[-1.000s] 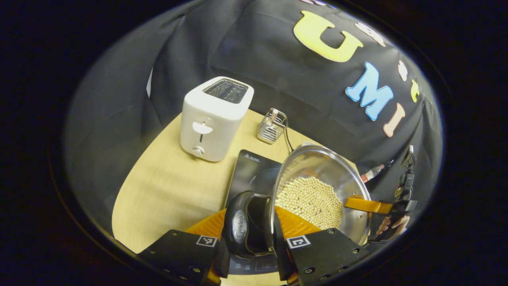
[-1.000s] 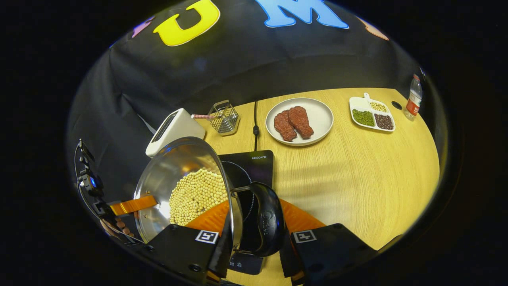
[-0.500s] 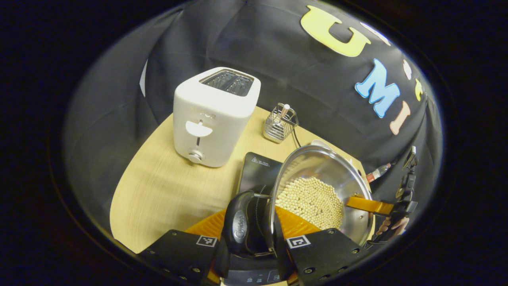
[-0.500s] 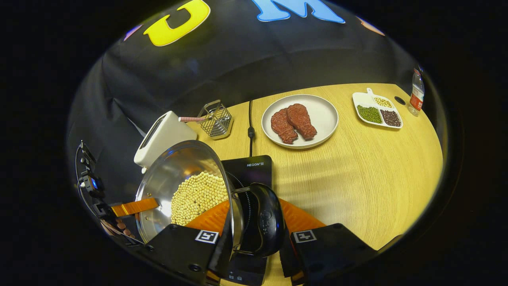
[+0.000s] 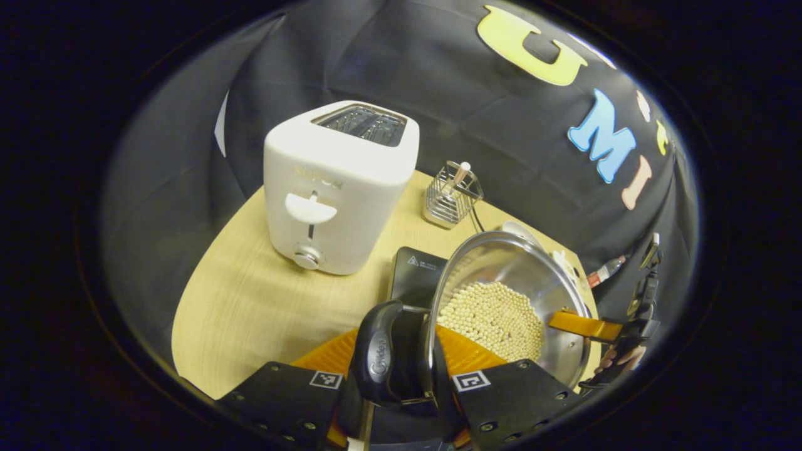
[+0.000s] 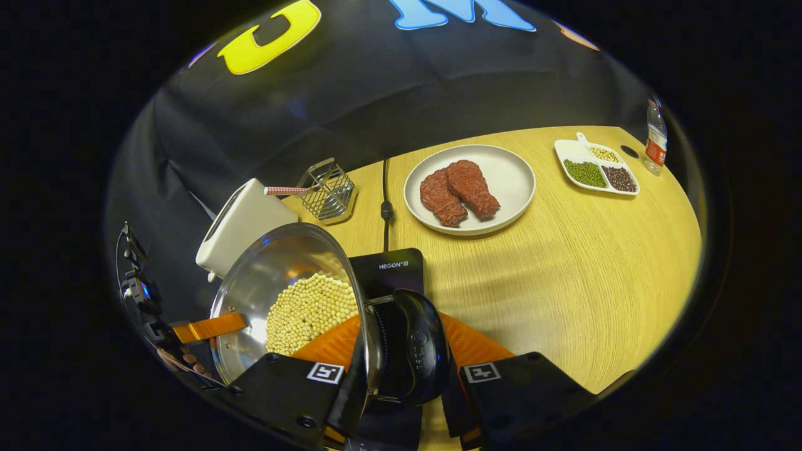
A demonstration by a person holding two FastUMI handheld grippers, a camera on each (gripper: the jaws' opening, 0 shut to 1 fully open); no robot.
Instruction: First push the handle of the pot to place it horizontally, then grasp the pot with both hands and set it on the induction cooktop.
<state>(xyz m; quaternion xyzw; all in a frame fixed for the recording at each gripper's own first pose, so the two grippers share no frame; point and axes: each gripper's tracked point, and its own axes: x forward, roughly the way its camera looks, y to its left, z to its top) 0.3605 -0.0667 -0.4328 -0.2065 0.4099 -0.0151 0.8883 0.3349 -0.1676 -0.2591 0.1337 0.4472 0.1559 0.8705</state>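
In the left gripper view, my left gripper (image 5: 401, 401) is closed on the near black side handle (image 5: 379, 360) of the pot (image 5: 501, 300), one finger on each side of the loop, both pressing it. In the right gripper view, my right gripper (image 6: 407, 401) pinches the pot's other black side handle (image 6: 421, 354) the same way, fingers tight against it. The steel pot hangs between my two tools, tilted in both views, with a layer of pale soybeans (image 5: 492, 319) across its bottom. It sits above the black induction cooktop (image 6: 388, 272), whose far edge shows just past the rim; I cannot tell whether the base touches the glass. In the left gripper view the right gripper's finger (image 5: 579, 326) reaches the pot's far rim, with the hand (image 5: 617, 360) holding it behind. Past the cooktop's far left corner stands a white toaster (image 5: 338, 188), and just beyond it a small wire basket (image 5: 450, 200) holding a striped stick. In the right gripper view a black cord (image 6: 385, 207) runs from the cooktop toward the wall, and right of it lies a white plate (image 6: 510, 181) with two pieces of brown meat (image 6: 457, 191). Farther right are a divided white dish (image 6: 573, 153) of green, dark and pale beans and, at the far right edge of the wooden table (image 6: 595, 282), a plastic bottle (image 6: 656, 141).
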